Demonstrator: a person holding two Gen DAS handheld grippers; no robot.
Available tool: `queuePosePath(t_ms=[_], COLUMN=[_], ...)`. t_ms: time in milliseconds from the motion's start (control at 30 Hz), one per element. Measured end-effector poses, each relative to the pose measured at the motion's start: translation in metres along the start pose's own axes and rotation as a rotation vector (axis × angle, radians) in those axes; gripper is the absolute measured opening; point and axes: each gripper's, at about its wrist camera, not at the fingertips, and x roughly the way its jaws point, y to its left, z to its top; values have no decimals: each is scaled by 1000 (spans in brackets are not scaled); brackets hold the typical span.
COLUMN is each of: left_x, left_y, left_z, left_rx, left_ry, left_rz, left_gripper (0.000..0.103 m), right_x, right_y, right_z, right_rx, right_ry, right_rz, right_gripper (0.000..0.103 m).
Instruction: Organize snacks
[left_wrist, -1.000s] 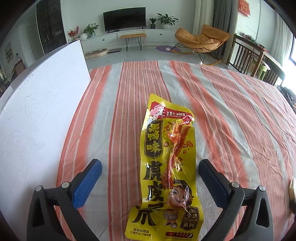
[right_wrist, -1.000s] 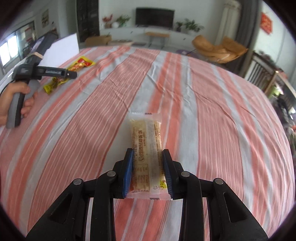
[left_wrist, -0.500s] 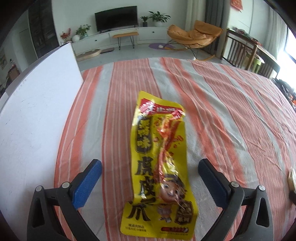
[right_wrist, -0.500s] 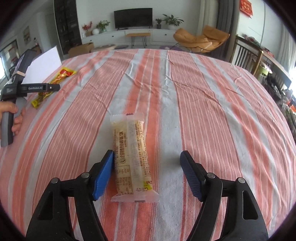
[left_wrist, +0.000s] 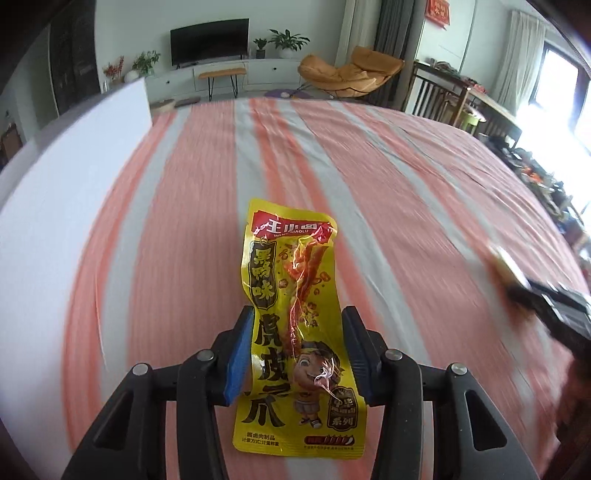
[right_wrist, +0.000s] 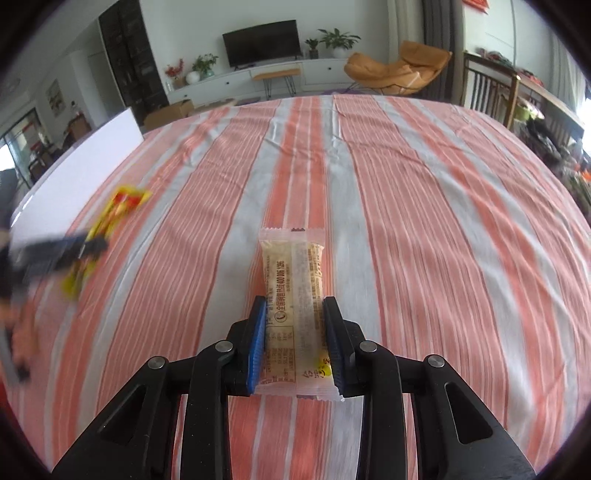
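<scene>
Left tool (left_wrist: 297, 354) pinches the yellow snack pouch (left_wrist: 295, 321); right tool (right_wrist: 294, 339) pinches the pale bar (right_wrist: 293, 295).

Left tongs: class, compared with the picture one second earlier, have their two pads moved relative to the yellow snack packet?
Yes. The left tongs have closed inward: the blue pads, previously spread wide of the yellow snack packet, now press its edges above the striped tablecloth.

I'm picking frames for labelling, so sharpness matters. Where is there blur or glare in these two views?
Left wrist view: yellow packet sharp, striped cloth motion-smeared, window blown out. Right wrist view: pale bar crisp, cloth mostly clear, other hand-held gripper at left edge smeared.
</scene>
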Motion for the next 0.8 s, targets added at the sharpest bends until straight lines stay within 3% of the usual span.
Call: queuePosePath(t_ms=[133, 233, 300, 400, 800], left_x=[-20, -16, -14, -9, -4], left_y=[-21, -23, -17, -20, -26], left_z=[-38, -39, -37, -38, -33], left_rx=[15, 32, 15, 32, 37], left_ry=[-43, -27, -18, 7, 12], left_rz=[63, 97, 96, 115, 114], left_gripper=[56, 83, 92, 103, 103], right_x=[-13, -12, -8, 0, 2], right_y=[2, 6, 11, 24, 22], right_z=[-15, -17, -15, -14, -16], right_rx=[16, 14, -11, -81, -62], right_ry=[-9, -22, -9, 19, 22], right_rz=[-39, -73, -78, -110, -129], right_gripper=[32, 39, 69, 80, 85])
